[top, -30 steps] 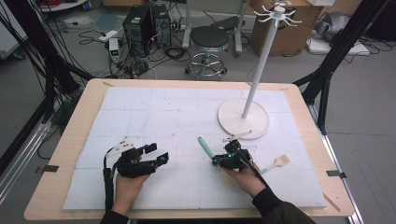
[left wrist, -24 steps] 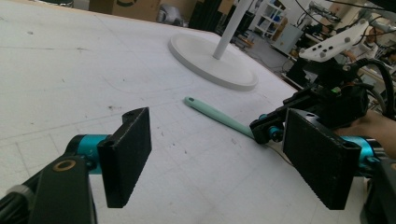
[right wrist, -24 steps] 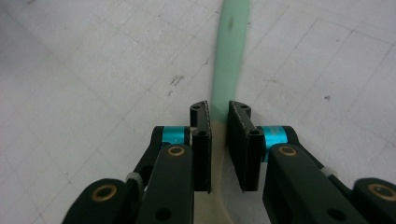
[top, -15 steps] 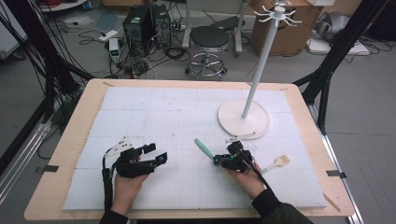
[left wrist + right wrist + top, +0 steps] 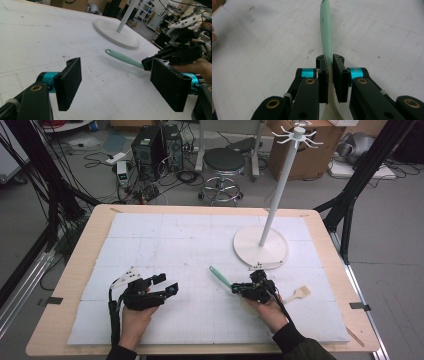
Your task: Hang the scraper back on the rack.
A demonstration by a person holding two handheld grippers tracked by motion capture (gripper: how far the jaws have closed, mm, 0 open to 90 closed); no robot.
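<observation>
Fingers of my right gripper are clenched on the flat neck of a slim utensil with a mint-green plastic handle, and they have just been closing onto it; the pads press its two faces, with the cream-coloured lower part running back between the black jaws. In the high view the green handle sticks out from my right gripper toward the middle of the white foam-board sheet covering the wooden desk, raised off the sheet at its tip as far as I can tell. My left gripper rests well apart from it, its fingers spread wide with nothing between them.

My worry is the grip itself: the pads bite a narrow, smooth strip close to one end, so the long handle could pivot between them or slide out if I swing my hand quickly. If I head for the tall white hook stand with the round base, the small hole at the handle's tip leaves little margin on a prong, and a nudge against the thin pole could rock it. A pale wooden spatula lies just beside my right hand; my trailing cable could drag it.
</observation>
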